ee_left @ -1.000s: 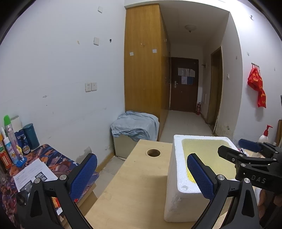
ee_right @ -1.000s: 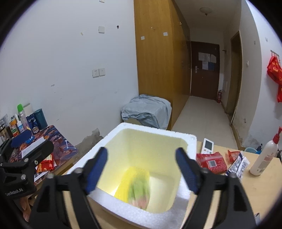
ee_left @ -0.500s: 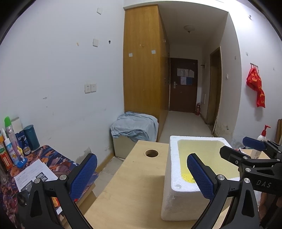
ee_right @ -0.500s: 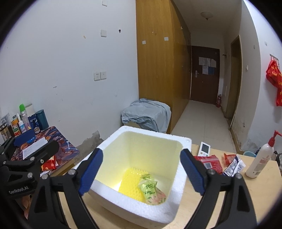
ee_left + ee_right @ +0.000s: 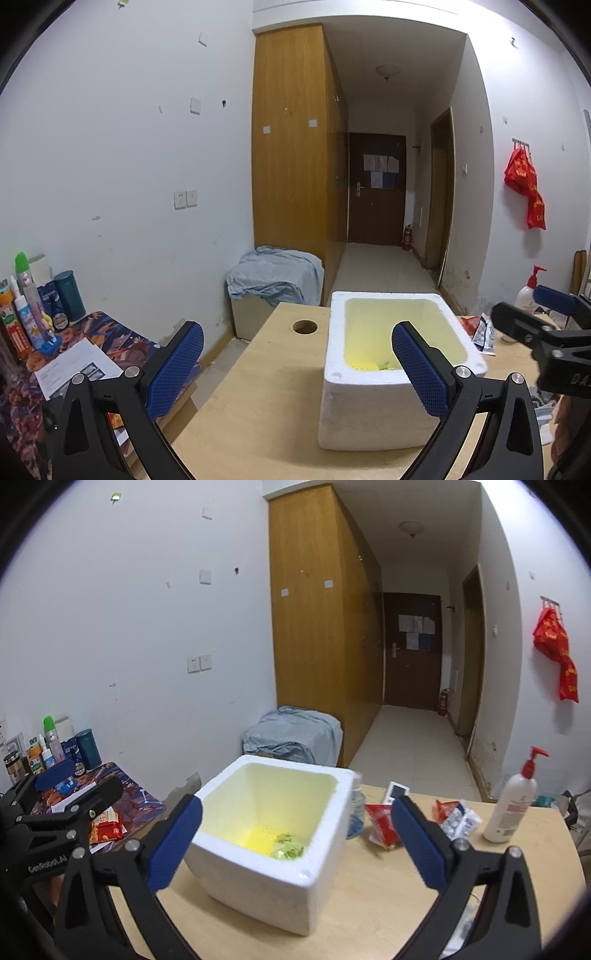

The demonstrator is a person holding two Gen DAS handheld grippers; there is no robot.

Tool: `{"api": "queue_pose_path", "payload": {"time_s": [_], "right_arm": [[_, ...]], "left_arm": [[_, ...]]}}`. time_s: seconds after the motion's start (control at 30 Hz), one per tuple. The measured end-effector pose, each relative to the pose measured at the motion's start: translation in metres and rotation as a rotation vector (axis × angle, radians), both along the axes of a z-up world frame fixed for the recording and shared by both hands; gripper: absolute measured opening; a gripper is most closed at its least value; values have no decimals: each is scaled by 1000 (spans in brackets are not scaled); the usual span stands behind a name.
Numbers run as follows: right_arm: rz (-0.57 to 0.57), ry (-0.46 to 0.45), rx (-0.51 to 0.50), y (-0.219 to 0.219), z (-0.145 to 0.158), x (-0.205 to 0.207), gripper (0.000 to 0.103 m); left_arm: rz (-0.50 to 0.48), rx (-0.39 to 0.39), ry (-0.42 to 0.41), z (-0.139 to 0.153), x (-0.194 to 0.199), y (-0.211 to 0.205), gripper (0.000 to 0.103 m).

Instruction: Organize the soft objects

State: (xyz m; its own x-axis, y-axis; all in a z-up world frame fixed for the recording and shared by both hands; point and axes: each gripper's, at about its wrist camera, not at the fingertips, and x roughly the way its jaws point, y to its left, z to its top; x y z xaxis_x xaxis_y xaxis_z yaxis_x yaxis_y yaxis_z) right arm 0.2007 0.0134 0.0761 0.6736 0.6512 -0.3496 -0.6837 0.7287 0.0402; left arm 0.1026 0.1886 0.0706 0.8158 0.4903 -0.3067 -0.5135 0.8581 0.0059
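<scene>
A white foam box (image 5: 310,897) stands on the wooden table (image 5: 369,912); it also shows in the left wrist view (image 5: 369,413). A green soft packet (image 5: 288,850) lies on its yellow bottom. A red soft packet (image 5: 382,821) and a white-and-red packet (image 5: 458,818) lie on the table right of the box. My right gripper (image 5: 295,843) is open and empty, held back above the box's near side. My left gripper (image 5: 297,365) is open and empty, left of the box. The right gripper's fingers (image 5: 554,301) show at the right edge of the left wrist view.
A white pump bottle (image 5: 511,805) stands at the table's right. A white remote (image 5: 397,790) and a clear bottle (image 5: 354,812) sit behind the box. A round cable hole (image 5: 305,326) is in the table. A side table (image 5: 122,801) with bottles stands left.
The green packet dropped from blurred motion to rest in the box. My right gripper pulled back and up, away from the box. My left gripper drew back too.
</scene>
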Motion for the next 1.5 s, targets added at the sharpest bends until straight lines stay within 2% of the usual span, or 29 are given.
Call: {"api": "queue_pose_path", "payload": {"time_s": [0.93, 1.5], "right_arm": [[-188, -68, 62, -122, 3, -75, 103], [-346, -110, 62, -186, -1, -110, 103]], "left_arm": [[-137, 31, -50, 6, -56, -82, 103], [-348, 53, -68, 3, -66, -154, 103]]}}
